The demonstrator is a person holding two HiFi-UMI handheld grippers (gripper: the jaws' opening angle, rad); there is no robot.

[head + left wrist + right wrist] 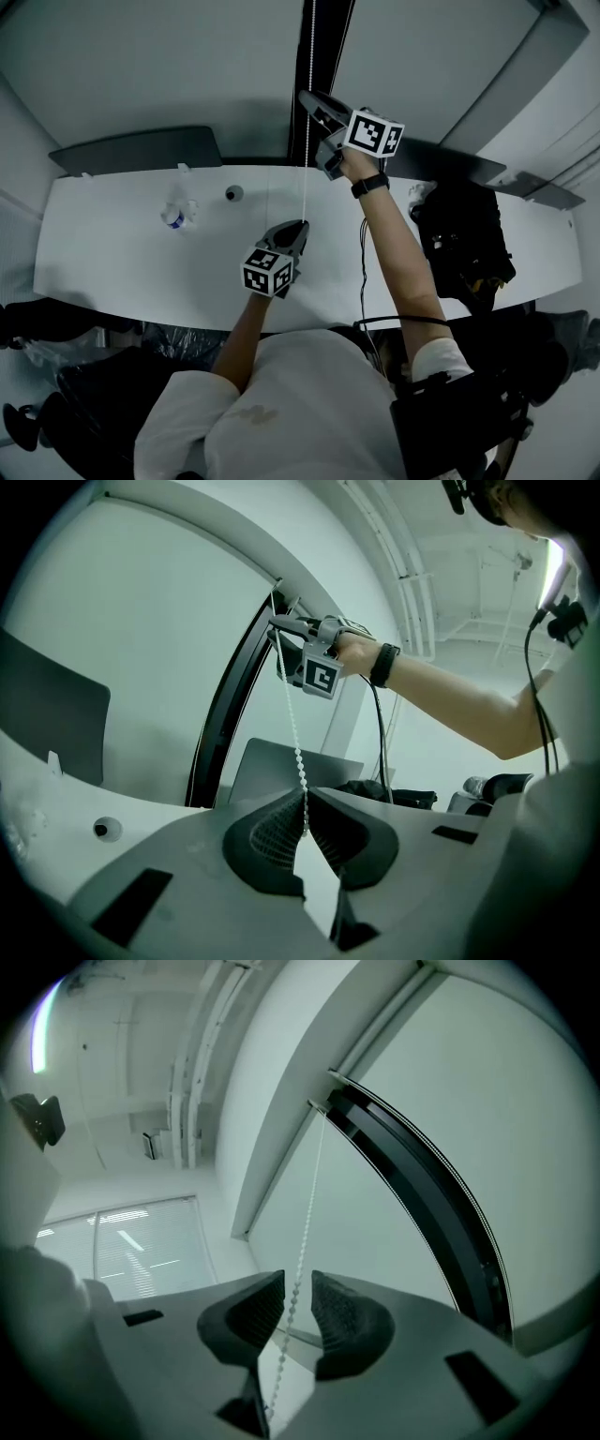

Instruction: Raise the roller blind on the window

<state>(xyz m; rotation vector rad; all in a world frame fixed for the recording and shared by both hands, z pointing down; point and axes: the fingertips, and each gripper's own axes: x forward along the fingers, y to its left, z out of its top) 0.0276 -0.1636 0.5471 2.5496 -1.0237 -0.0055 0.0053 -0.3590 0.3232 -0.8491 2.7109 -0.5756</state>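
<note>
Against pale blind, bead chain hangs between parted right fingers.

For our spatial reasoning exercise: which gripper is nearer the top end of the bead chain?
Right. The right gripper is high by the window, with the chain between its open fingers. The left gripper is lower, over the table, shut on the chain.
</note>
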